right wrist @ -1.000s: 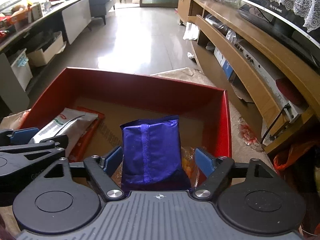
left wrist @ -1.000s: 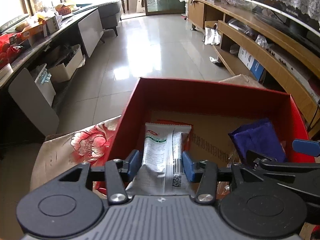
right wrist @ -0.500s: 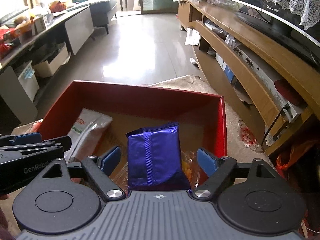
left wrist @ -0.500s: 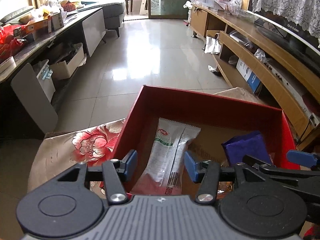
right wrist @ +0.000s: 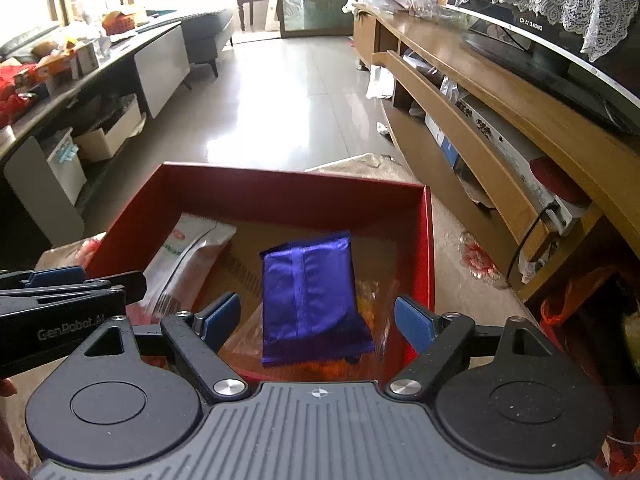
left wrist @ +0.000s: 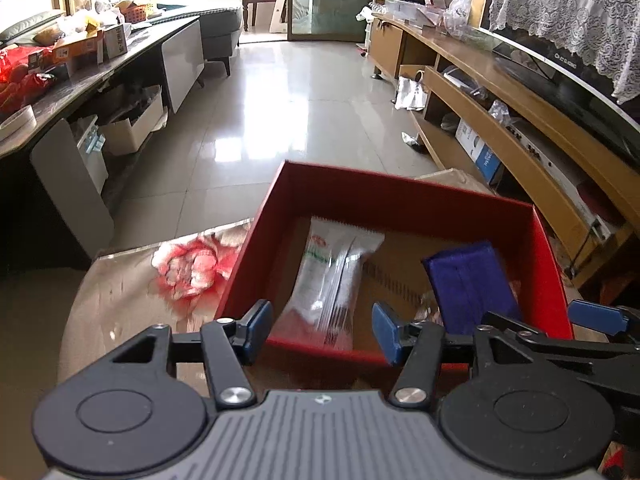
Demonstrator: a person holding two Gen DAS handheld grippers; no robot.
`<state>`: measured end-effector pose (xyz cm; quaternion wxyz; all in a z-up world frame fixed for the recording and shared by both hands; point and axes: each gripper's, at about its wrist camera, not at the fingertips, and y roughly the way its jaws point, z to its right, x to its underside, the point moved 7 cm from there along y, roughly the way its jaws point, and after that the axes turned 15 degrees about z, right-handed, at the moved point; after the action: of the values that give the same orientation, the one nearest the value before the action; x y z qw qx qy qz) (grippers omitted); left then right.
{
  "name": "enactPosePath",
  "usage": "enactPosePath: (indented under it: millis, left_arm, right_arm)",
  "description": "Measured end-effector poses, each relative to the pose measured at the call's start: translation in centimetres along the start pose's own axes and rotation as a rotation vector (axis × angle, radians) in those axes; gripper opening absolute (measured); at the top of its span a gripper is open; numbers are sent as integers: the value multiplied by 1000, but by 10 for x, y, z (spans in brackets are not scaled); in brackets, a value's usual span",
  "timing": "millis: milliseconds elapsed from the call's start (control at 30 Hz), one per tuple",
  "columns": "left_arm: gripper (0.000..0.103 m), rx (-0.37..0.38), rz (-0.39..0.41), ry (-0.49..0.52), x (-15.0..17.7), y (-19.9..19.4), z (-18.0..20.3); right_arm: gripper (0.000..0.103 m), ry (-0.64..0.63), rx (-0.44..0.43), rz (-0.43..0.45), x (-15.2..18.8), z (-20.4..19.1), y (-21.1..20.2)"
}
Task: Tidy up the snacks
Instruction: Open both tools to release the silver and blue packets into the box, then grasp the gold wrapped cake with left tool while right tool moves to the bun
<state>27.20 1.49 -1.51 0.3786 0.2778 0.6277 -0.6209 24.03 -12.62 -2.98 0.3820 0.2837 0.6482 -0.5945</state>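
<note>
Both hand-held grippers, left [left wrist: 322,330] and right [right wrist: 318,320], are hovering spread and empty while we are judging sorting underway: white packet [left wrist: 334,272] and purple packet [right wrist: 310,296] are lying inside the red box [right wrist: 280,192].

Flower-patterned tabletop [left wrist: 132,292], apparently cloth-covered, red box [left wrist: 360,204] directly on it.
</note>
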Motion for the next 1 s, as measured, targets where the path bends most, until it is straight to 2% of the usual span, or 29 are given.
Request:
enactPosePath:
  millis: [133, 300, 500, 733, 900, 1000]
  left_arm:
    - [57, 20, -21, -16, 11, -12, -1]
    - [59, 64, -84, -82, 30, -20, 1]
    - [59, 66, -148, -136, 51, -17, 9]
    - [59, 11, -190, -255, 62, -3, 18]
    - [59, -54, -220, -294, 77, 10, 22]
    - [59, -82, -207, -309, 78, 12, 24]
  right_arm:
    - [89, -26, 3, -11, 12, -2, -14]
    - [89, -47, 8, -32, 27, 0, -30]
    - [90, -34, 28, -61, 41, 14, -41]
    - [90, -16, 27, -70, 45, 32, -46]
    - [90, -15, 15, -67, 45, 40, -48]
    - [90, -9, 9, -65, 43, 43, -49]
